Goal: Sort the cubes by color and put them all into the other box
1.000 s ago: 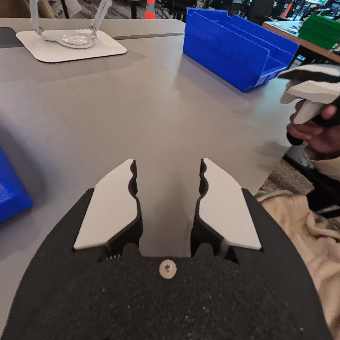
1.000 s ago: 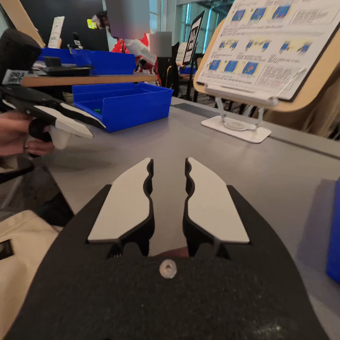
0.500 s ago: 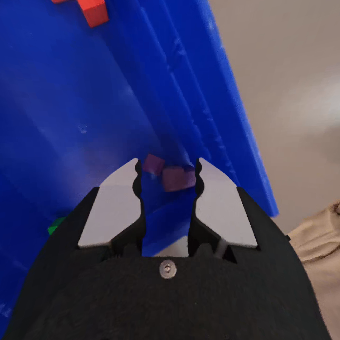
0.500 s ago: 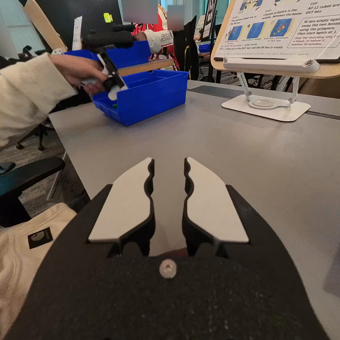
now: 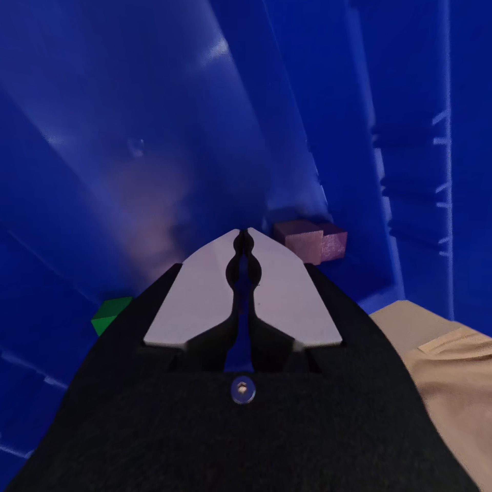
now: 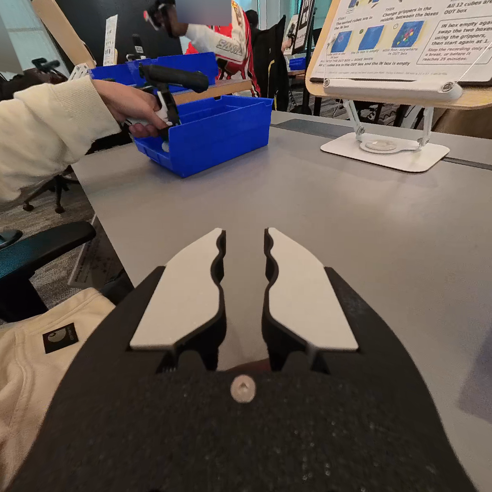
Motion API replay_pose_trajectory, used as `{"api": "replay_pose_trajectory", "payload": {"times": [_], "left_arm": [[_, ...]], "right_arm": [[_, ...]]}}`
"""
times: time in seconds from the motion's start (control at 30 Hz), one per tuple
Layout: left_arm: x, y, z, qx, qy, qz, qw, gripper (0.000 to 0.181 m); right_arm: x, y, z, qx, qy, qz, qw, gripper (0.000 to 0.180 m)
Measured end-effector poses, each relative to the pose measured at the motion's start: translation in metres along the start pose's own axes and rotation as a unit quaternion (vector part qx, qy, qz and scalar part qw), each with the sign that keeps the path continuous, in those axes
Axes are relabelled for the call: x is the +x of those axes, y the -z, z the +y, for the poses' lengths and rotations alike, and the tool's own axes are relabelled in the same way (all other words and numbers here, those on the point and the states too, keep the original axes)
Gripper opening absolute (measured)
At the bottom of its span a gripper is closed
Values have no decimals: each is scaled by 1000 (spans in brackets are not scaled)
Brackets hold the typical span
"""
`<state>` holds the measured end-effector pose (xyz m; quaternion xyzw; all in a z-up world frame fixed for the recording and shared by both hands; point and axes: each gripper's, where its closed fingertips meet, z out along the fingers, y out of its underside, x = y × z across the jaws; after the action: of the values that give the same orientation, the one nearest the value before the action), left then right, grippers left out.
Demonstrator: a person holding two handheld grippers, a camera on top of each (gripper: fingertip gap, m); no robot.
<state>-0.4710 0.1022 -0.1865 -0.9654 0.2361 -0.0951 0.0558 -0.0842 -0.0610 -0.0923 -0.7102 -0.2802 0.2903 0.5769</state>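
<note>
The blue box [image 6: 213,133] stands on the grey table [image 6: 332,213]. Inside it, the left gripper [image 5: 243,231] has its jaws closed on nothing. Two purple cubes [image 5: 310,243] lie just right of its tips, against the wall; a green cube [image 5: 107,314] lies left. Risk: the closed tips may shove the cubes instead of gripping one. The right gripper [image 6: 245,231] hovers with jaws apart, empty.

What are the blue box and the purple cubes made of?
The blue box looks like molded plastic: it is glossy, with light streaks on its walls and ribs along the side. The purple cubes look like painted wood, matte with a faint grainy face, though the blur leaves that uncertain.
</note>
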Motion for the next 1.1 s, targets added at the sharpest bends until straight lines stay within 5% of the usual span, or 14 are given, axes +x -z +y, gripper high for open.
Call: {"api": "replay_pose_trajectory", "payload": {"times": [0.47, 0.57, 0.7, 0.83, 0.9, 1.1], "left_arm": [[20, 30, 10, 54, -42, 23, 997, 1], [30, 27, 8, 53, -57, 35, 996, 41], [33, 23, 1, 44, -53, 23, 997, 57], [29, 10, 2, 11, -39, 10, 999, 56], [38, 7, 0, 6, -16, 62, 998, 31], [30, 10, 3, 0, -16, 72, 997, 28]], "right_arm": [[2, -5, 7, -15, -13, 1, 1000, 26], [1, -4, 6, -16, -7, 4, 1000, 25], [1, -3, 5, -14, -8, 3, 1000, 25], [2, -1, 3, -11, -5, 4, 1000, 25], [2, 0, 2, -10, -5, 5, 1000, 25], [4, 3, 0, -7, -3, 7, 1000, 25]]}}
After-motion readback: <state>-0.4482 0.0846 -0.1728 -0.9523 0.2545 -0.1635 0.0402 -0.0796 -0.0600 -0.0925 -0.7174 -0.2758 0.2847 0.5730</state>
